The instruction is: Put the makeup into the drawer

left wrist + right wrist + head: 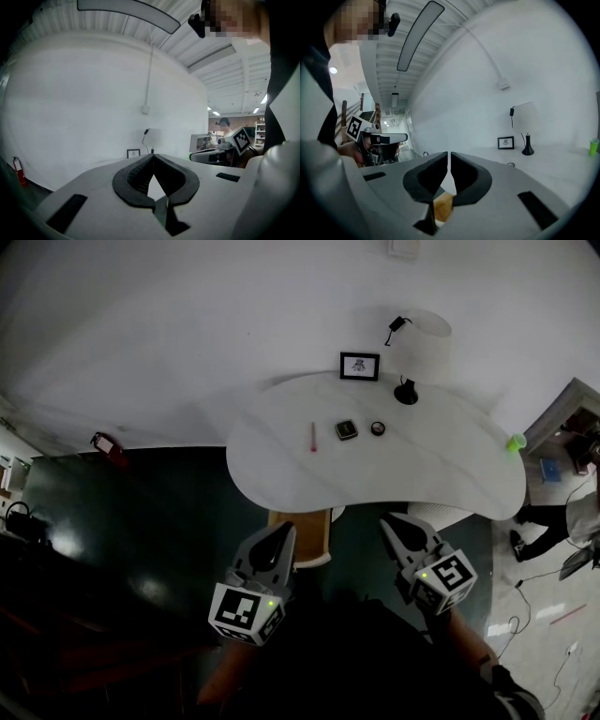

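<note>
On the white curved table (450, 479) lie a thin pink stick (313, 437), a dark square compact (347, 429) and a small round jar (378, 428). A tan wooden, drawer-like box (302, 538) sticks out under the table's near edge. My left gripper (283, 536) is shut and empty, hovering just in front of that box. My right gripper (393, 525) is also shut and empty, near the table's front edge. In the left gripper view the jaws (153, 157) meet at the tips. In the right gripper view the jaws (449, 158) are closed, with tan wood (443, 204) showing below them.
A framed picture (360, 366) and a lamp (418, 341) stand at the table's back by the white wall. A green cup (515, 442) sits on its right end. A red fire extinguisher (107, 445) stands at the left wall. Clutter and cables lie at the far right.
</note>
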`<state>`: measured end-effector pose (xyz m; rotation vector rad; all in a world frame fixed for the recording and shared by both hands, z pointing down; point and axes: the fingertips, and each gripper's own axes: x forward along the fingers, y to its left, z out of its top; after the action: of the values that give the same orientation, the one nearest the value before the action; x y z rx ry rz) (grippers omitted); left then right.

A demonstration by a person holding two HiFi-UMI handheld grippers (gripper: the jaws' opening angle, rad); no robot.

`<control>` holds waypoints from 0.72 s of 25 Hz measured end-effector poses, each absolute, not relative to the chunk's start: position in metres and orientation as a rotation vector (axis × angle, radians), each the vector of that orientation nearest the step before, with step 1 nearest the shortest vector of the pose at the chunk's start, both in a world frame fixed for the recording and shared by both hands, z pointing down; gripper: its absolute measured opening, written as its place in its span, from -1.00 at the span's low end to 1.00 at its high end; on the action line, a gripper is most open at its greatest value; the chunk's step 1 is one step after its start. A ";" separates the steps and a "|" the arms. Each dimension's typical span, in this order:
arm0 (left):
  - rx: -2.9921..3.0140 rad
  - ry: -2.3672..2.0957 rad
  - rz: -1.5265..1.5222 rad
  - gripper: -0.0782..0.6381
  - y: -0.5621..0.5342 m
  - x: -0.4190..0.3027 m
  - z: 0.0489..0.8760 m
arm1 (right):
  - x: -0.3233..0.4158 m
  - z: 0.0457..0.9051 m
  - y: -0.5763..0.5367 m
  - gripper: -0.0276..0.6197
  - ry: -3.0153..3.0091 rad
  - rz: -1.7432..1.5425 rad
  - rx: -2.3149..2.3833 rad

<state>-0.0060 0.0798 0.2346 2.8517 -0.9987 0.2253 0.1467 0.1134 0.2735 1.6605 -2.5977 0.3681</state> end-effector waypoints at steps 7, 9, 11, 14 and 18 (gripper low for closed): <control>2.885 -0.975 0.223 -0.75 -0.008 -0.017 0.232 | 0.135 0.265 0.033 -0.86 -2.553 0.371 1.671; 2.894 -0.954 0.221 -0.75 -0.030 -0.017 0.232 | 0.133 0.266 0.009 -0.86 -2.536 0.383 1.680; 2.890 -0.924 0.240 -0.75 -0.049 -0.019 0.237 | 0.131 0.268 -0.012 -0.86 -2.512 0.397 1.691; 2.882 -0.891 0.243 -0.75 -0.075 -0.024 0.243 | 0.129 0.276 -0.038 -0.86 -2.466 0.450 1.709; 2.889 -0.823 0.217 -0.75 -0.107 -0.028 0.250 | 0.127 0.290 -0.072 -0.86 -2.405 0.515 1.720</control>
<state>-0.0285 -0.1073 0.2501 2.8887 -0.8229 0.2171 0.1275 -0.0722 0.2898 1.7195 -2.4045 0.5145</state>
